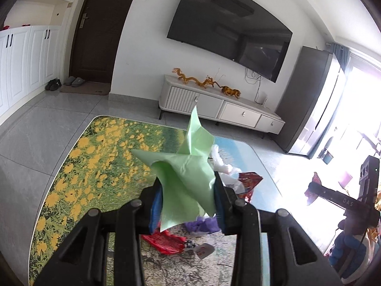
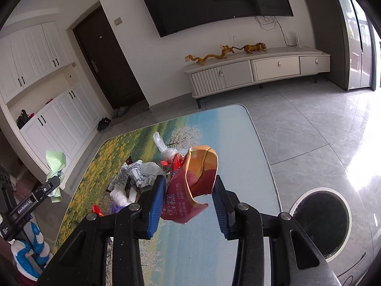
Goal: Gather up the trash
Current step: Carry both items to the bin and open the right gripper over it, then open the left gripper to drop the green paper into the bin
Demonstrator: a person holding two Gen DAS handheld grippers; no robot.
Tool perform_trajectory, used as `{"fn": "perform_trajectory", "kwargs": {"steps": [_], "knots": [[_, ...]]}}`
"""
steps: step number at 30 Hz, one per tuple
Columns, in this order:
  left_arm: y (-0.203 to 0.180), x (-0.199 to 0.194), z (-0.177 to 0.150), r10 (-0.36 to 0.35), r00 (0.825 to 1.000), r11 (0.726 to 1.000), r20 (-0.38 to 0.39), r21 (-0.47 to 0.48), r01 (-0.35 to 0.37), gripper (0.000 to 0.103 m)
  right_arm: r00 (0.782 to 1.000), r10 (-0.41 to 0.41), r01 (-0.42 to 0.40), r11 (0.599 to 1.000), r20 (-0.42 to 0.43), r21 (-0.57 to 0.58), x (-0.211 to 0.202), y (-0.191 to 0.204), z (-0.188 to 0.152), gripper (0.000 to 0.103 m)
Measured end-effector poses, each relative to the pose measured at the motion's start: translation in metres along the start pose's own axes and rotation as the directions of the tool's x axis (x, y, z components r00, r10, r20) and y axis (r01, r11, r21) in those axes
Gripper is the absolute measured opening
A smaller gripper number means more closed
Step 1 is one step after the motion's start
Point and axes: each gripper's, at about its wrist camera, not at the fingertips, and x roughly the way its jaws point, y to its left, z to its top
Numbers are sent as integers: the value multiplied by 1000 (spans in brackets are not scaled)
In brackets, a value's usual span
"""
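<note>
My left gripper (image 1: 188, 190) is shut on a crumpled light-green paper (image 1: 188, 166), held up above the table; the same green paper (image 2: 55, 164) shows at the left of the right wrist view. My right gripper (image 2: 190, 190) is shut on a red and orange snack wrapper (image 2: 193, 186), also lifted clear of the table. Below lies a heap of trash: a printed white wrapper (image 2: 135, 174), a clear plastic bag (image 2: 162, 146), a red wrapper (image 1: 164, 240) and purple paper (image 1: 202, 225).
The table (image 2: 238, 143) has a picture of a flower field and sky on its top. A round black-lined bin (image 2: 320, 221) stands on the floor right of the table. A white TV cabinet (image 2: 257, 70), a wall TV and a dark door are beyond.
</note>
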Motion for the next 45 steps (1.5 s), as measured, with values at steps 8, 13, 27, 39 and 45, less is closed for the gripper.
{"fn": "perform_trajectory", "kwargs": {"steps": [8, 13, 27, 39, 45], "knots": [[-83, -3, 12, -120, 993, 988, 14, 101, 118, 35, 993, -60, 58, 998, 98, 26, -50, -23, 6, 37], [-142, 8, 12, -200, 980, 965, -19, 171, 200, 35, 982, -129, 121, 990, 140, 66, -71, -50, 8, 37], [-316, 101, -30, -315, 911, 858, -267, 330, 394, 35, 927, -360, 325, 910, 105, 256, -89, -174, -8, 37], [-401, 209, -97, -296, 816, 817, -496, 312, 485, 39, 918, -393, 385, 846, -56, 369, -44, -262, -35, 39], [-419, 239, -115, -304, 775, 820, -555, 261, 509, 55, 908, -409, 411, 818, -95, 401, -38, -285, -43, 50]]}}
